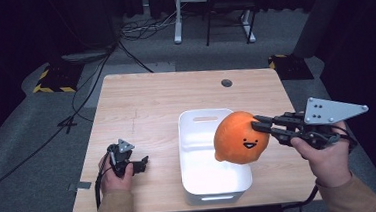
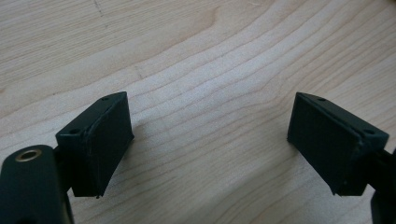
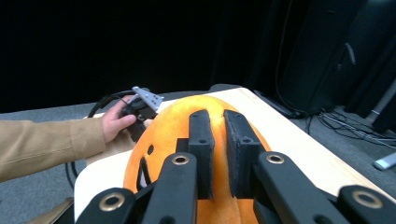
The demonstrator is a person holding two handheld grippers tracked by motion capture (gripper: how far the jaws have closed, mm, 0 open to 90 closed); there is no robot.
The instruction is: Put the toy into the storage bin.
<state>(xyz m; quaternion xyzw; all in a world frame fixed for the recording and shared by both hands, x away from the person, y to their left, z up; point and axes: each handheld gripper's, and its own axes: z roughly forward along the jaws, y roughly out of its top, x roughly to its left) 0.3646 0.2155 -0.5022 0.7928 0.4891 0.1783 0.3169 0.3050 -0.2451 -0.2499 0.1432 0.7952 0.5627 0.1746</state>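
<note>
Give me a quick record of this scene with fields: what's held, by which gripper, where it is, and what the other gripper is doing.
held thing: orange plush toy with a smiling face
holder: right gripper, jaws pinching the plush
position: lifted above the white bin
other gripper: left gripper, jaws open, nothing between them, low over the wooden table

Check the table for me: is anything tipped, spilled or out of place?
Nothing stands out. The right hand-held gripper pinches the orange plush toy by its side, hanging it over the white bin, which sits square and upright. The left hand-held gripper rests open on the wooden table.
</note>
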